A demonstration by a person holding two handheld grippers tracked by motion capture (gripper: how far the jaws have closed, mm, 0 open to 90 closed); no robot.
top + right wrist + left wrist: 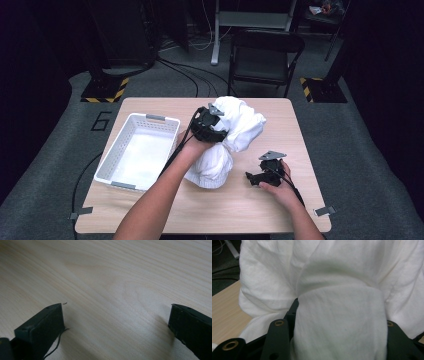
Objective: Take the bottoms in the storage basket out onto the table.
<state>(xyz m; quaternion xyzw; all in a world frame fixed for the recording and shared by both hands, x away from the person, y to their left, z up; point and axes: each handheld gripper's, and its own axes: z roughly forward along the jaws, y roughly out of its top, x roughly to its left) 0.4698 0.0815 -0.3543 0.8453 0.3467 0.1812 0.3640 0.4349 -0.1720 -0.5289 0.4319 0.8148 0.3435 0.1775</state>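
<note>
1. A big white bundle of soft cloth (231, 135) is seen near the middle of the light wooden surface (260, 210), just right of a white plastic basket (116, 155).
2. The cloth is judged to be light, floppy and not easy to break. It may sag or slip if only a thin edge is pinched, so a thick bunched fold is best taken.
3. The left hand-held gripper (209, 125) is closed around a thick fold of the cloth (339, 322), which is packed between its jaws.
4. The right hand-held gripper (264, 176) is rested low at the near right of the surface. Its jaws are spread wide and nothing is held between them.
</note>
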